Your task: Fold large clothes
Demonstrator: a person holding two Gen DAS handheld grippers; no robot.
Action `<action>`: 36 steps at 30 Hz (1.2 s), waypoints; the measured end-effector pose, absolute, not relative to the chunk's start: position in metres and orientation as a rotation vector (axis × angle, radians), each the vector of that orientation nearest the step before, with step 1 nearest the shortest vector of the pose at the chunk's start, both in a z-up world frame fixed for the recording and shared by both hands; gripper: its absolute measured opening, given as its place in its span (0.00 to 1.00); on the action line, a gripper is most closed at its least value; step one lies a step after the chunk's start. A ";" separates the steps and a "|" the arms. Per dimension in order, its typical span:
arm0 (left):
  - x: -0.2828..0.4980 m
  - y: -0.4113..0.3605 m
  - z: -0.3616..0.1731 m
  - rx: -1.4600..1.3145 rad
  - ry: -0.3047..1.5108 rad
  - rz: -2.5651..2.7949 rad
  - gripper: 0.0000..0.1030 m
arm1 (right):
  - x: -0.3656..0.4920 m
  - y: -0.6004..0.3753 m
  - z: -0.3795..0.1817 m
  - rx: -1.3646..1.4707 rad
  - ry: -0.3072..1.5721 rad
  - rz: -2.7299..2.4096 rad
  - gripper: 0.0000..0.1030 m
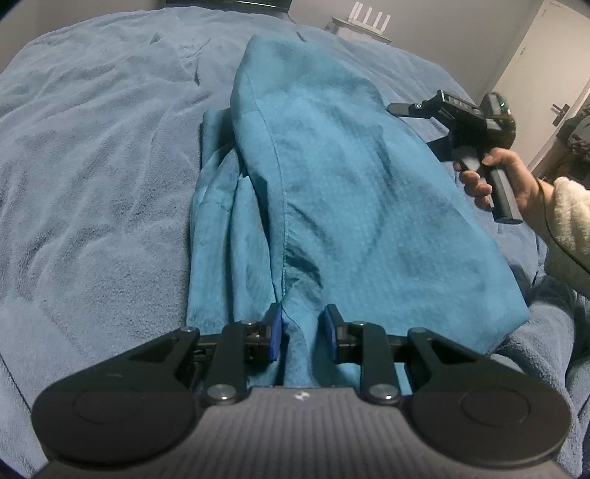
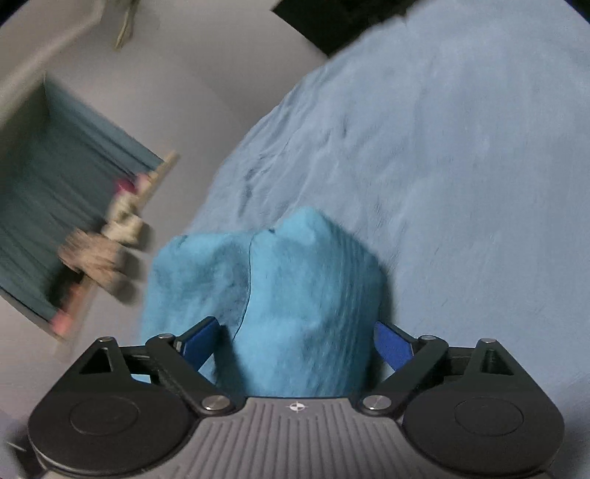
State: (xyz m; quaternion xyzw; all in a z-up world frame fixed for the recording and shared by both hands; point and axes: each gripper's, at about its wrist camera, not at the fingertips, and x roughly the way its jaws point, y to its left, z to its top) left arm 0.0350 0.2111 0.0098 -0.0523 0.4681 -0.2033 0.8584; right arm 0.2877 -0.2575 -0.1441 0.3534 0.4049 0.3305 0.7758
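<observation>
A large teal garment (image 1: 324, 191) lies lengthwise on the bed, folded over itself with a seam running down it. My left gripper (image 1: 303, 333) is at its near end, blue pads partly closed around a bunched fold of the cloth. My right gripper (image 2: 295, 342) has its jaws wide apart, with teal cloth (image 2: 280, 294) heaped between them and over the front of the gripper. In the left wrist view the right gripper's body (image 1: 475, 125) is held in a hand at the garment's right edge, its fingertips hidden there.
A grey-blue fleece blanket (image 1: 92, 184) covers the bed. A white router (image 1: 370, 16) stands on a shelf behind it, and a white door (image 1: 542, 81) is at the right. The blurred right wrist view shows a wall and a shelf with small items (image 2: 110, 235).
</observation>
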 end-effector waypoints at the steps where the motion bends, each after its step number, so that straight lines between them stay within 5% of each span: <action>1: 0.036 0.211 0.009 -0.113 0.986 -0.426 0.22 | 0.293 -0.255 -0.153 0.812 0.894 0.735 0.97; 6: 0.043 0.213 0.004 -0.143 0.994 -0.428 0.23 | 0.316 -0.238 -0.186 0.948 0.923 0.805 1.00; 11: 0.053 0.206 -0.004 -0.185 0.984 -0.427 0.22 | 0.331 -0.228 -0.170 0.906 0.854 0.780 0.70; 14: 0.068 0.196 -0.011 -0.230 0.960 -0.426 0.22 | 0.349 -0.242 -0.152 0.872 0.824 0.794 0.66; 21: 0.111 0.146 -0.023 -0.220 0.848 -0.459 0.22 | 0.426 -0.295 -0.074 0.739 0.734 0.741 0.66; 24: 0.124 0.119 -0.026 -0.154 0.814 -0.463 0.22 | 0.457 -0.312 -0.050 0.665 0.698 0.688 0.78; 29: 0.133 0.110 -0.025 -0.217 0.771 -0.488 0.22 | 0.490 -0.322 -0.068 0.628 0.795 0.406 0.91; 36: 0.123 0.110 -0.018 -0.168 0.718 -0.496 0.27 | 0.448 -0.337 -0.064 0.674 0.620 0.235 0.96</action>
